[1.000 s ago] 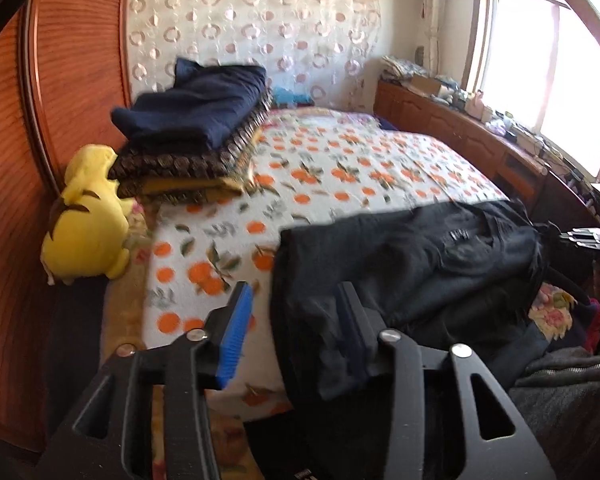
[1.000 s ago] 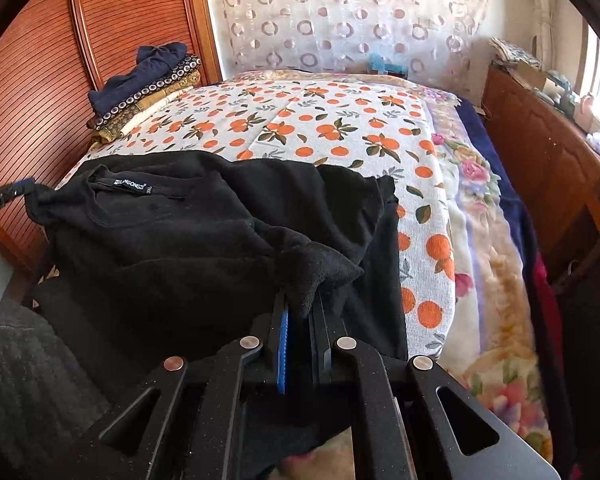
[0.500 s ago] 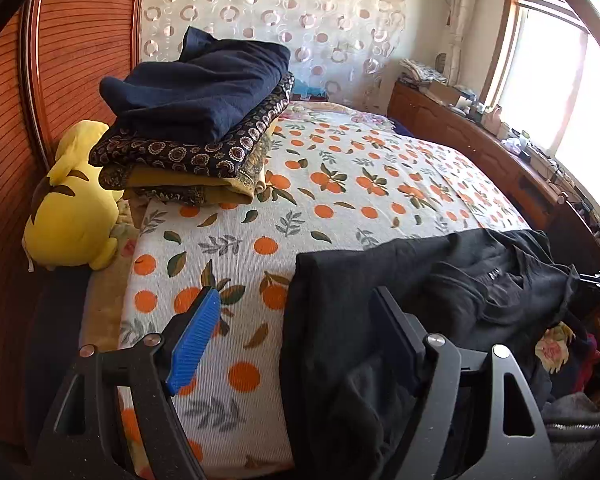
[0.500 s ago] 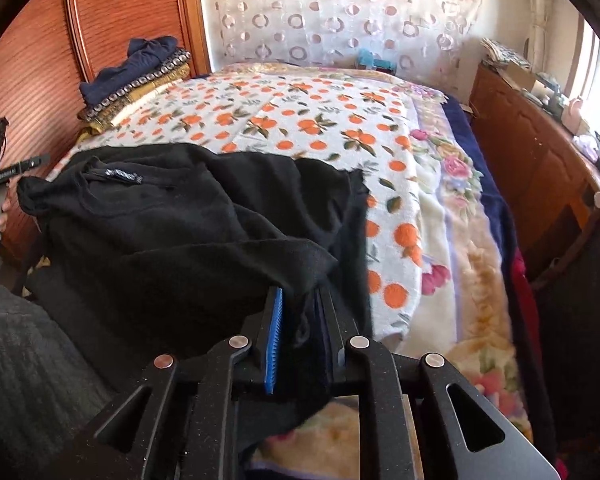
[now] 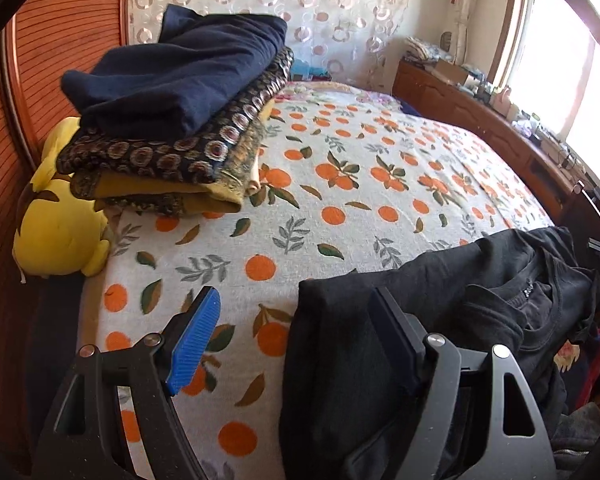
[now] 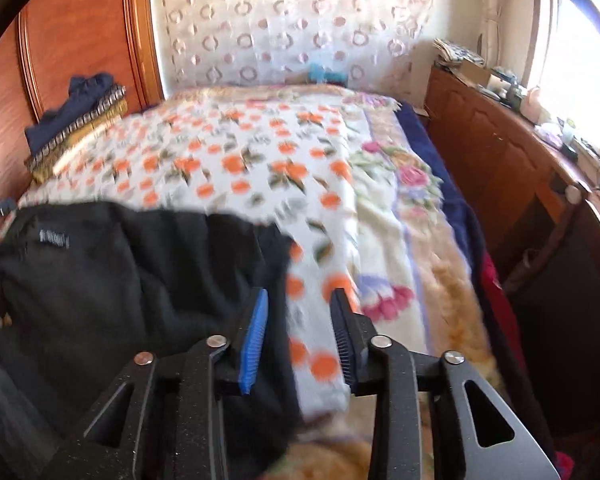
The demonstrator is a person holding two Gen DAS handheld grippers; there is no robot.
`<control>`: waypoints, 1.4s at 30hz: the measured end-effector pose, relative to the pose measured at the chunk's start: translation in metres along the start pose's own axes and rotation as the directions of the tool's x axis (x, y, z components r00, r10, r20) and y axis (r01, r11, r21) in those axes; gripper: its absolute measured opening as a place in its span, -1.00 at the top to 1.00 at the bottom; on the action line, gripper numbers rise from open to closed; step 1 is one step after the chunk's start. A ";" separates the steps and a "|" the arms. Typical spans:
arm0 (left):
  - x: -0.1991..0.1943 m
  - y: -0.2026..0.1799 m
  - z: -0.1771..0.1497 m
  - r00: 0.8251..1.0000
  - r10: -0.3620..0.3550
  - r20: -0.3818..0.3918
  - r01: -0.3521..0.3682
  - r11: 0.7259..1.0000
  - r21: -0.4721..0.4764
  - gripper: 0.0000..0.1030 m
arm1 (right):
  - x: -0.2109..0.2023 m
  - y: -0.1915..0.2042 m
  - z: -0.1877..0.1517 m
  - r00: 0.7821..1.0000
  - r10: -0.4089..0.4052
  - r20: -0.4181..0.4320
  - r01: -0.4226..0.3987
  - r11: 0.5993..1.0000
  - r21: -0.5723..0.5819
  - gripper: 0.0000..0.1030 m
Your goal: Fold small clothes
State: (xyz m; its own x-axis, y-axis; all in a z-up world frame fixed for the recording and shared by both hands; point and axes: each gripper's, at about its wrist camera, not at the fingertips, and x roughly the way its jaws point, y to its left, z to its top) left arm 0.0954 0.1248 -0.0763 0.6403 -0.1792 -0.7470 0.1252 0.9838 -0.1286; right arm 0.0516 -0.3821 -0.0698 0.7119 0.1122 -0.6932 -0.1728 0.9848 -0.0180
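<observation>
A black top (image 5: 440, 320) lies crumpled at the near edge of the bed, partly hanging over the side; it also shows in the right wrist view (image 6: 120, 280) with its neck label up. My left gripper (image 5: 296, 324) is open, its right finger over the top's left edge and its left finger over bare bedspread. My right gripper (image 6: 300, 320) is open and empty just past the top's right edge. A stack of folded clothes (image 5: 180, 120) sits at the far left of the bed; it also shows in the right wrist view (image 6: 76, 128).
The bed has an orange-print bedspread (image 5: 360, 200). A yellow plush toy (image 5: 60, 224) lies beside the stack against the wooden headboard (image 5: 60, 40). A wooden cabinet (image 6: 500, 160) with clutter runs along the right under the window.
My right gripper has opened and let go of the black top, which dropped onto the bed. My left gripper has opened wider and moved closer toward the folded stack.
</observation>
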 end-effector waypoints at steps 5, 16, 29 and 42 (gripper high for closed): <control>0.008 -0.008 0.002 1.000 -0.003 -0.022 0.003 0.999 0.033 -0.50 | 0.039 0.015 0.020 0.999 0.049 -0.015 -0.049 0.999 0.020 0.23; 0.017 -0.007 -0.005 0.999 -0.009 -0.043 0.011 1.000 0.025 -0.50 | 0.042 -0.003 0.025 0.988 0.123 0.089 -0.129 0.990 0.060 0.86; 0.025 -0.011 0.000 0.992 -0.110 -0.056 0.112 0.993 0.038 0.46 | 0.058 -0.002 0.028 0.994 0.098 0.048 -0.102 0.991 0.090 0.07; 0.012 -0.009 0.000 0.997 -0.075 -0.010 0.075 0.997 0.021 0.63 | 0.081 -0.003 0.024 0.992 0.123 -0.016 -0.121 0.990 0.070 -0.21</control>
State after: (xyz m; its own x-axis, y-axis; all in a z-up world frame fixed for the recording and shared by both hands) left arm 0.1017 0.1141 -0.0840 0.6218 -0.2523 -0.7415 0.1885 0.9671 -0.1709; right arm 0.1258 -0.3732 -0.1087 0.6745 0.2302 -0.7014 -0.2096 0.9708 0.1170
